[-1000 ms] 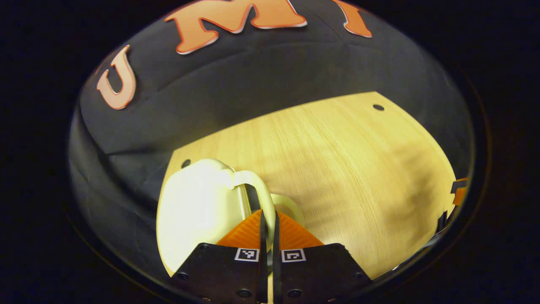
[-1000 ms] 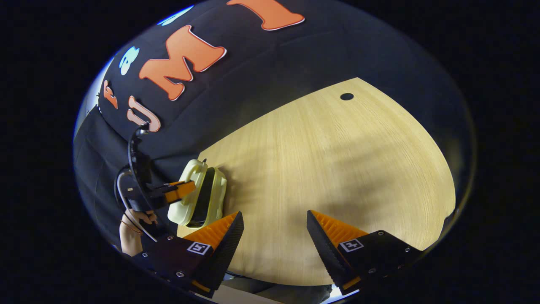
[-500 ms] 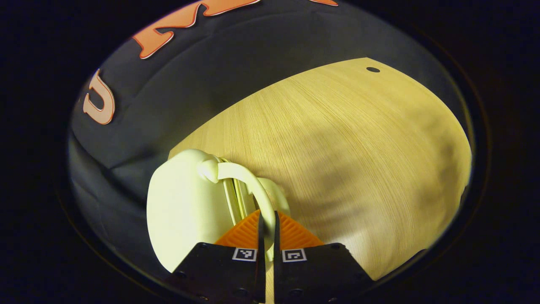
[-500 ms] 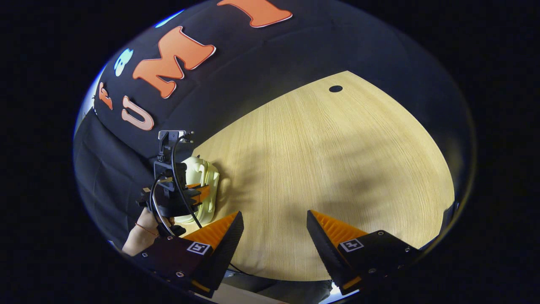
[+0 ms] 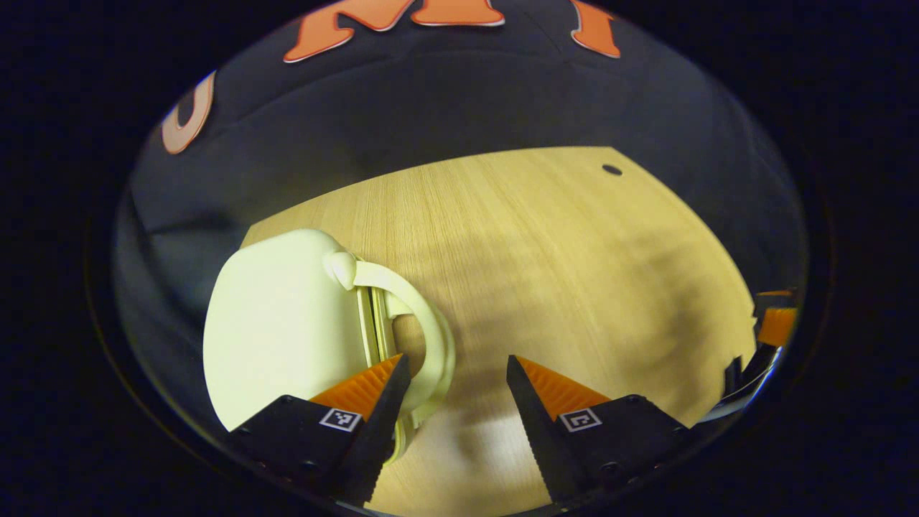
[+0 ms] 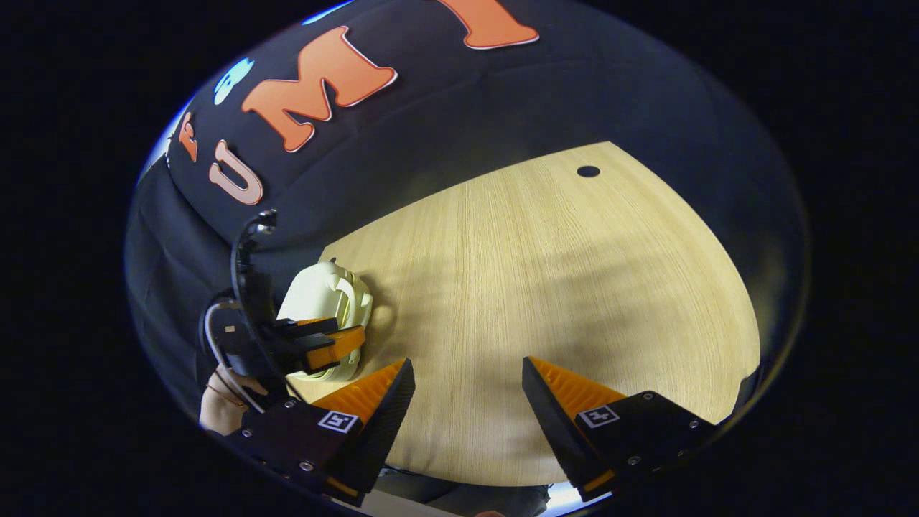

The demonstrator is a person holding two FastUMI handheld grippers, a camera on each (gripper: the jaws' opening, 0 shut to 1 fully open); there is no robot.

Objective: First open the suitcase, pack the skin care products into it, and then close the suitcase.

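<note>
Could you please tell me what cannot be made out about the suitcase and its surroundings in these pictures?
- Suitcase contents: shells together in the left gripper view, inside hidden.
- Suitcase's near corner: covered by the left gripper finger.
- Suitcase in the right gripper view: small, partly behind the left gripper.
- Right gripper: open above the table.

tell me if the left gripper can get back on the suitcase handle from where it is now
Probably yes. The left gripper is open, and the suitcase handle curves right beside one finger, with bare table beyond it. Nothing lies between them; a small sideways shift should bring the handle between the fingers.
</note>
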